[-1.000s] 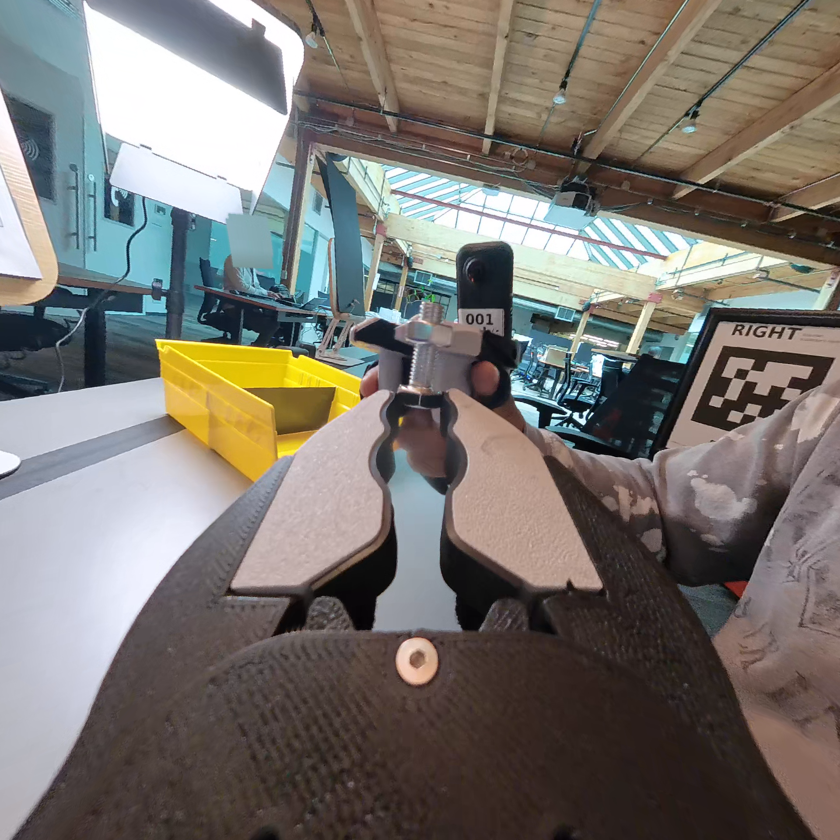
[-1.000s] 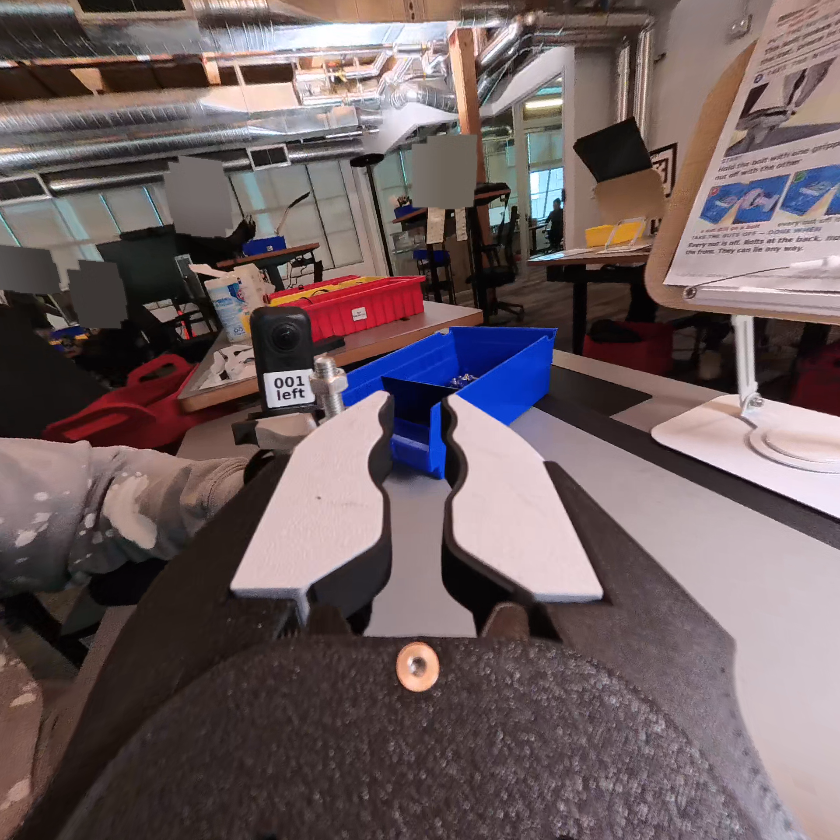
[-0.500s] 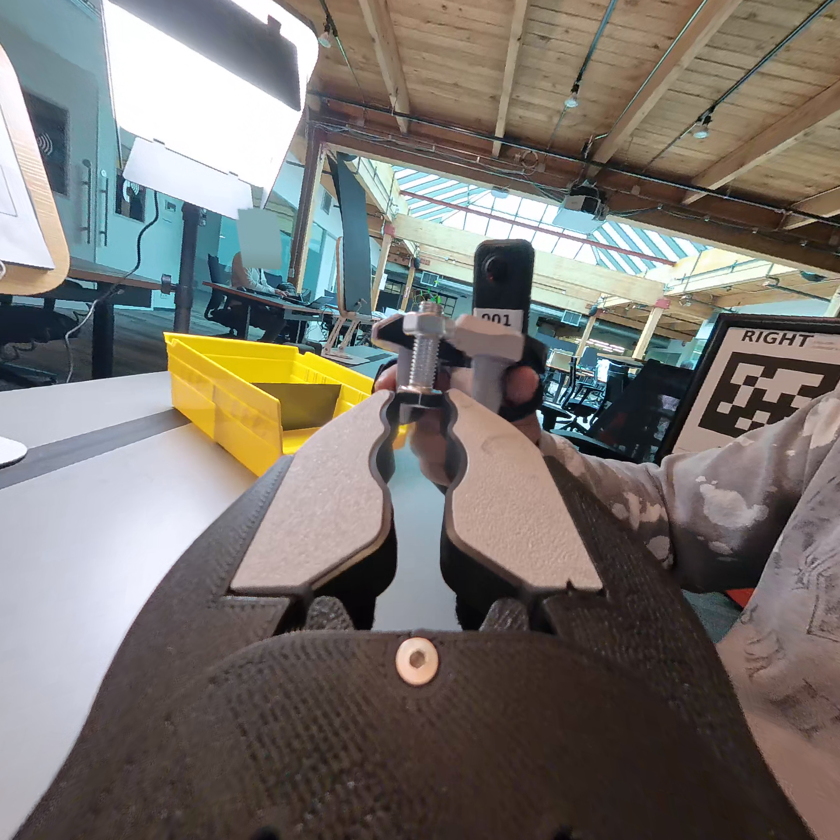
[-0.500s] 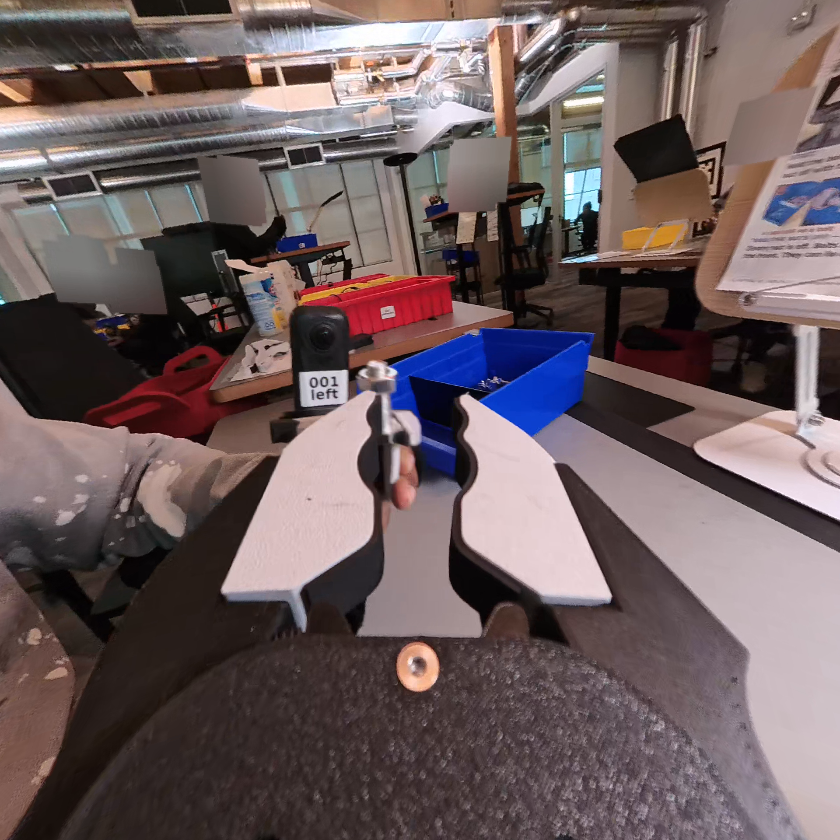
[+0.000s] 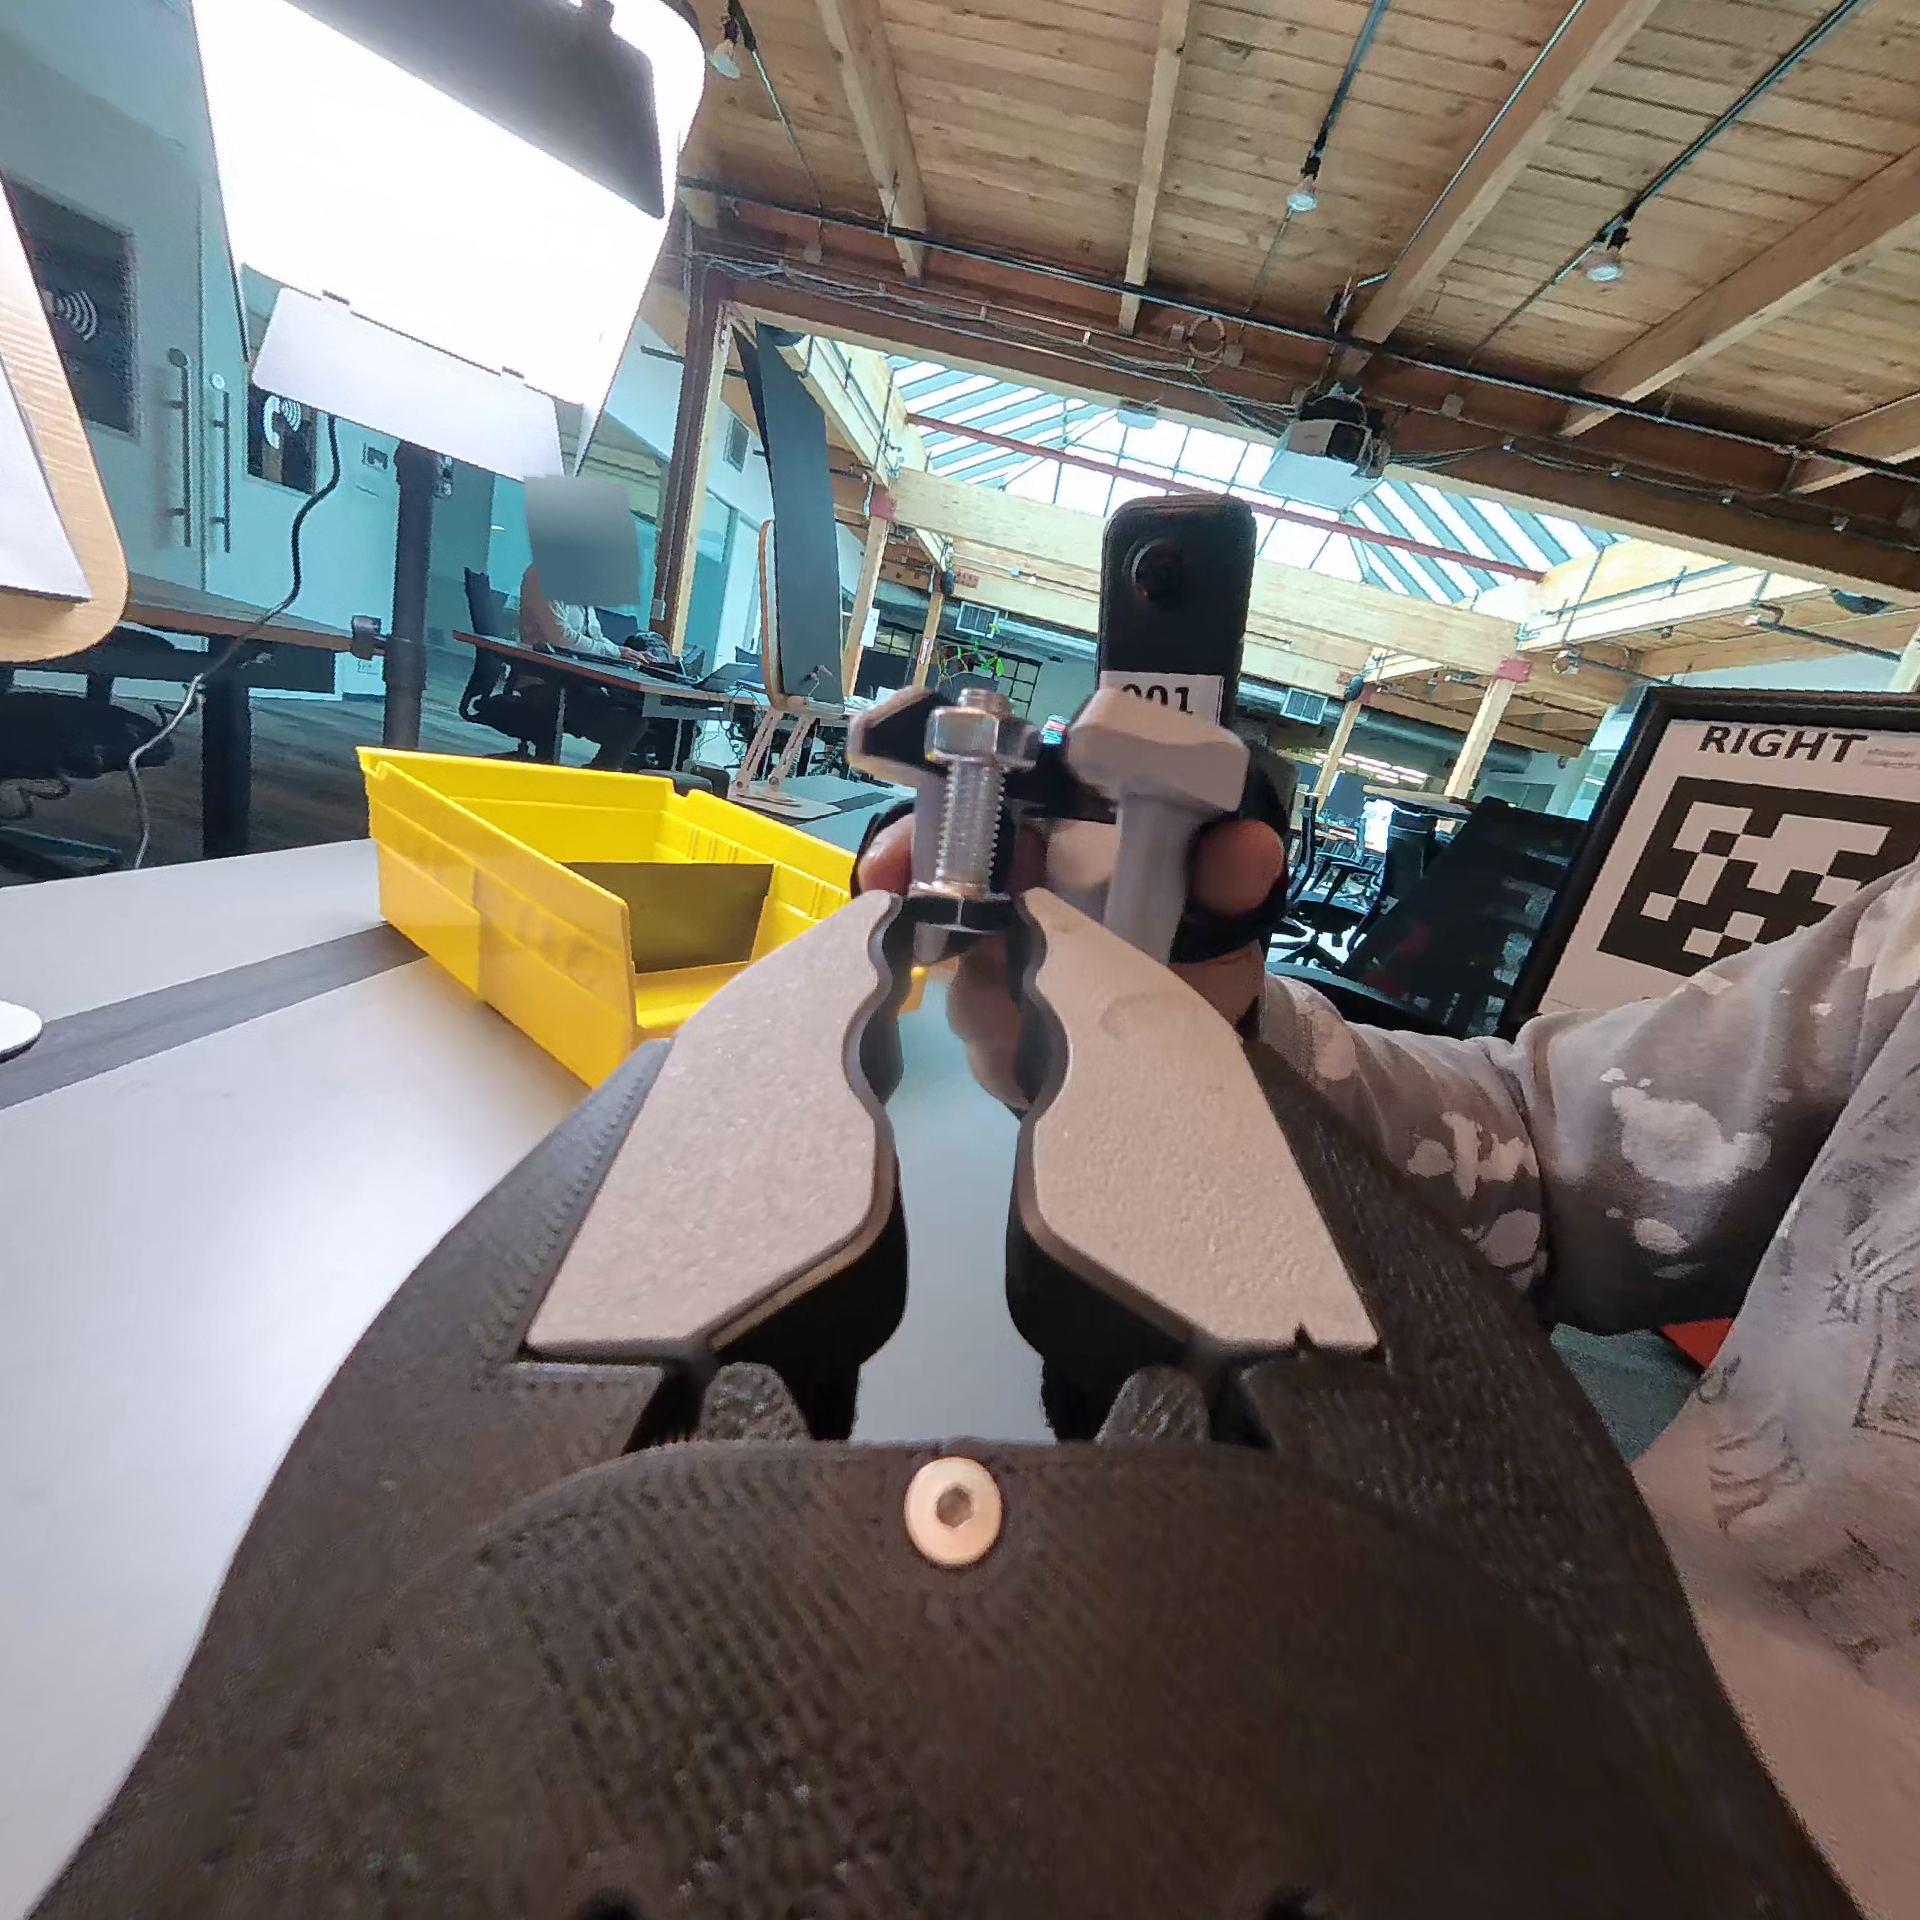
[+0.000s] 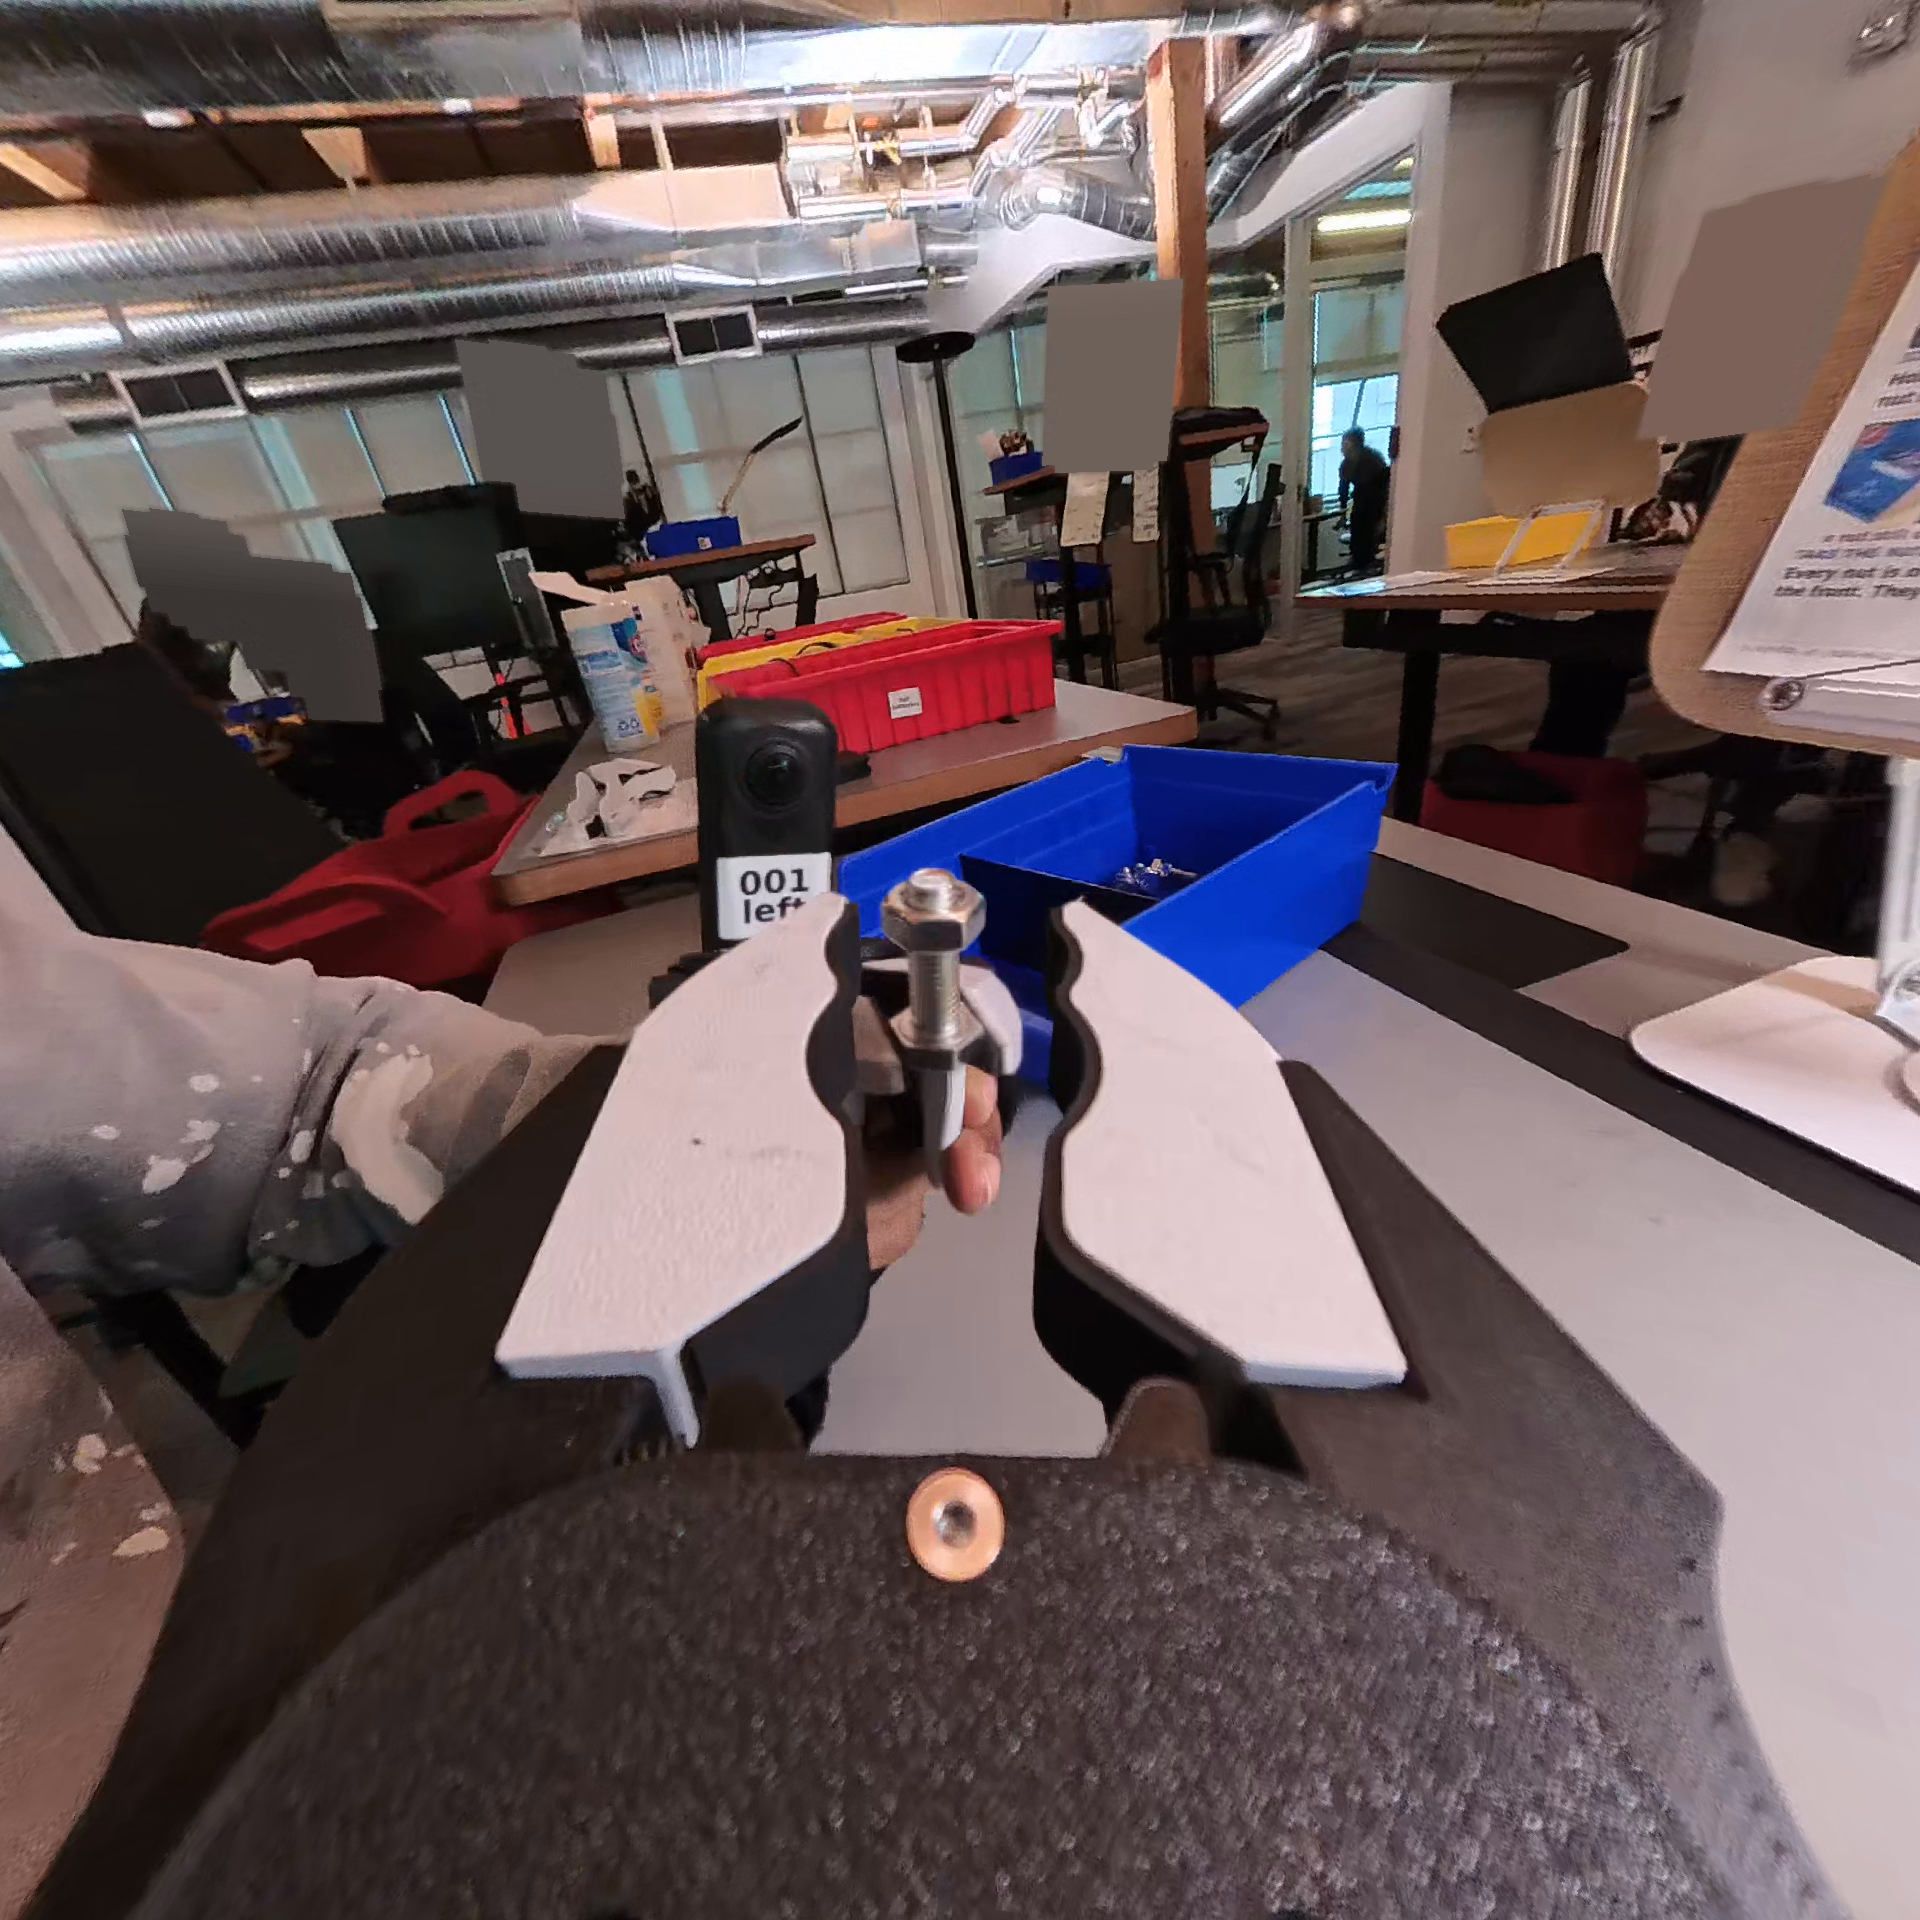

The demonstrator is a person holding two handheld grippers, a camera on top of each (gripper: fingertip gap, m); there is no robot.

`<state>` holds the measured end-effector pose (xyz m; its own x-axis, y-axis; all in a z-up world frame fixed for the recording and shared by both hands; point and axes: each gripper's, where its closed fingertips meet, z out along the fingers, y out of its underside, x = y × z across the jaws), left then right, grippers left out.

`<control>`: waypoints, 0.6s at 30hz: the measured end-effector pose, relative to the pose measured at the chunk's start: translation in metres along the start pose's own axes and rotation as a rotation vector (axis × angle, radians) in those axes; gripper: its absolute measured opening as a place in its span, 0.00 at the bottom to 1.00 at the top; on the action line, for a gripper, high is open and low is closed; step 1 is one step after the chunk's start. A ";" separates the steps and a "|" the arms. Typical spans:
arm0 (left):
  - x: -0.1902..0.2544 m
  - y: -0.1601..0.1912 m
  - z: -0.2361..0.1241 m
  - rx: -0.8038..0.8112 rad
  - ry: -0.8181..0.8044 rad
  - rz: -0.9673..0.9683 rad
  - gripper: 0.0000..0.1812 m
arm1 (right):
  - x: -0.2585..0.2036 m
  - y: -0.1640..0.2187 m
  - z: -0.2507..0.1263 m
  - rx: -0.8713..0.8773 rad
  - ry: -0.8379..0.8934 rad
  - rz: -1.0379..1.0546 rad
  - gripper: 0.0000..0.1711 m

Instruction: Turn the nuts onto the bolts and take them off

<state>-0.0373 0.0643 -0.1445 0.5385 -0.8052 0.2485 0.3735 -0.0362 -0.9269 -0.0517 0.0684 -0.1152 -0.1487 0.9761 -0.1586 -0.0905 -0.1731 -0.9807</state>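
Note:
A silver bolt (image 5: 964,831) stands upright with a hex nut (image 5: 966,736) near its top. My left gripper (image 5: 956,920) is shut on the bolt's head and holds it above the table. In the right wrist view, the bolt (image 6: 933,997) and nut (image 6: 932,914) sit between the fingertips of my right gripper (image 6: 951,925). That gripper is open, with gaps on both sides of the nut, and the nut is nearer the left finger. The right gripper's fingers (image 5: 1153,764) show behind the bolt in the left wrist view.
A yellow bin (image 5: 540,894) stands on the grey table (image 5: 208,1195) beyond the left gripper. A blue bin (image 6: 1247,831) with small hardware inside stands beyond the right gripper. A white stand base (image 6: 1787,1049) is at the right. A person's sleeve (image 5: 1558,1122) holds each gripper. Only a small space, under 4 cm, lies between the two pairs of fingers.
The right gripper has swung over, so the bolt now stands between its fingers instead of left of them. Its jaws have opened wider. The left gripper still holds the bolt.

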 end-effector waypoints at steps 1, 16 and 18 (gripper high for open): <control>0.001 -0.001 0.000 0.000 -0.001 0.002 0.10 | 0.002 0.001 0.001 -0.009 0.016 -0.008 0.19; 0.002 -0.008 -0.003 0.029 0.019 -0.006 0.10 | 0.022 -0.008 -0.012 0.041 0.084 0.030 0.09; 0.001 -0.007 -0.003 0.023 0.012 0.004 0.10 | 0.026 -0.013 -0.018 0.058 0.078 0.044 0.11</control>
<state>-0.0414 0.0619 -0.1381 0.5314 -0.8121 0.2410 0.3883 -0.0194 -0.9213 -0.0369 0.0985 -0.1086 -0.0771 0.9743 -0.2114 -0.1430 -0.2207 -0.9648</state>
